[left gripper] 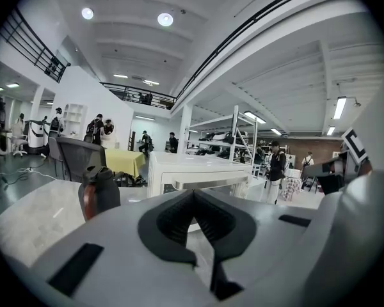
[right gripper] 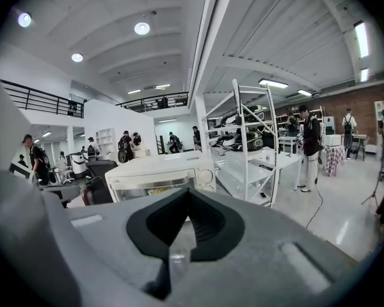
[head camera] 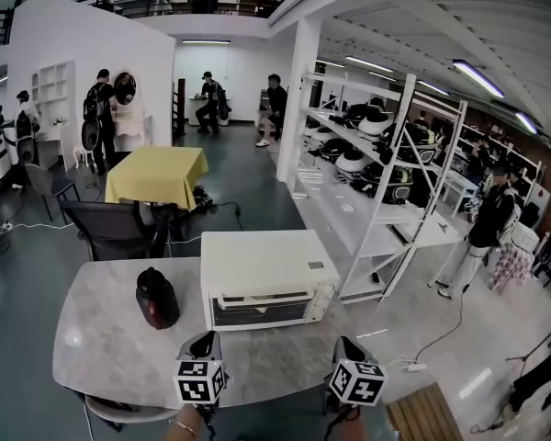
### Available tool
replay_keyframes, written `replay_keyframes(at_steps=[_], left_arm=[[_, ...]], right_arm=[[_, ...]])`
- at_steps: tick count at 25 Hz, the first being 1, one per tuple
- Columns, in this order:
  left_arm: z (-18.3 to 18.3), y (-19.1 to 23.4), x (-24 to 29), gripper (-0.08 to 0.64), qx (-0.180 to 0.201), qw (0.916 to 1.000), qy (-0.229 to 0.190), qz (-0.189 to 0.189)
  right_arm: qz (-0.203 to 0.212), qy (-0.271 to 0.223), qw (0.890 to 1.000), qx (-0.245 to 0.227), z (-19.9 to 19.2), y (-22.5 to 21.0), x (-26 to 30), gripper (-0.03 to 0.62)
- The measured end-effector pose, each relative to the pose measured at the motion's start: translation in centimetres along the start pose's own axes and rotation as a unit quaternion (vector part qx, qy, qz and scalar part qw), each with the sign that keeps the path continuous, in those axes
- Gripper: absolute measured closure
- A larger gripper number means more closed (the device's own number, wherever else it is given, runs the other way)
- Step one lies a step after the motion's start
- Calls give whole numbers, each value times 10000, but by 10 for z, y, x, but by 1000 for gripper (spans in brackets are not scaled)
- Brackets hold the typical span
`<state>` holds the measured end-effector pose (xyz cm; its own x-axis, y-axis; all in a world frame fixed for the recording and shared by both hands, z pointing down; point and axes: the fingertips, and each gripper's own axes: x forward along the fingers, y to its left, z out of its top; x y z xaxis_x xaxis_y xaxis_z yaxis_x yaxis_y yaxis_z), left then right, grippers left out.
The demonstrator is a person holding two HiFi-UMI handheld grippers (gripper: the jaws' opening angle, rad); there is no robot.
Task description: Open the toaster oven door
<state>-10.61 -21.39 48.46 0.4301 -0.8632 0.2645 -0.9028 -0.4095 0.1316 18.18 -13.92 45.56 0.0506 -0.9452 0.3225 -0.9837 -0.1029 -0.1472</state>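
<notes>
Door [head camera: 260, 312] of the toaster oven [head camera: 266, 263] is shut; I hold left gripper [head camera: 202, 342] and right gripper [head camera: 346, 346] short of it, fingers closed and empty, poised for its handle [left gripper: 208, 183].

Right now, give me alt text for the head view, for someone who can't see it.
A white toaster oven, door closed, sits on a grey stone-look table, with a dark red jug to its left. The left tool and right tool hover at the near edge, short of the oven. Behind is a hall with shelving.
</notes>
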Motion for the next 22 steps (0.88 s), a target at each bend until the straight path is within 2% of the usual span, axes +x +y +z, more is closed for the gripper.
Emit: replay_keyframes(at_steps=[6, 11, 22], left_arm=[[15, 34, 33, 555, -219, 9992, -114, 301], [9, 46, 45, 555, -345, 9983, -26, 471], [14, 60, 38, 555, -429, 9938, -67, 1027]], right_arm=[[203, 13, 9996, -195, 24, 13, 54, 588], [278, 195, 9991, -261, 21, 14, 79, 588], [857, 343, 9944, -505, 32, 31, 117, 588]])
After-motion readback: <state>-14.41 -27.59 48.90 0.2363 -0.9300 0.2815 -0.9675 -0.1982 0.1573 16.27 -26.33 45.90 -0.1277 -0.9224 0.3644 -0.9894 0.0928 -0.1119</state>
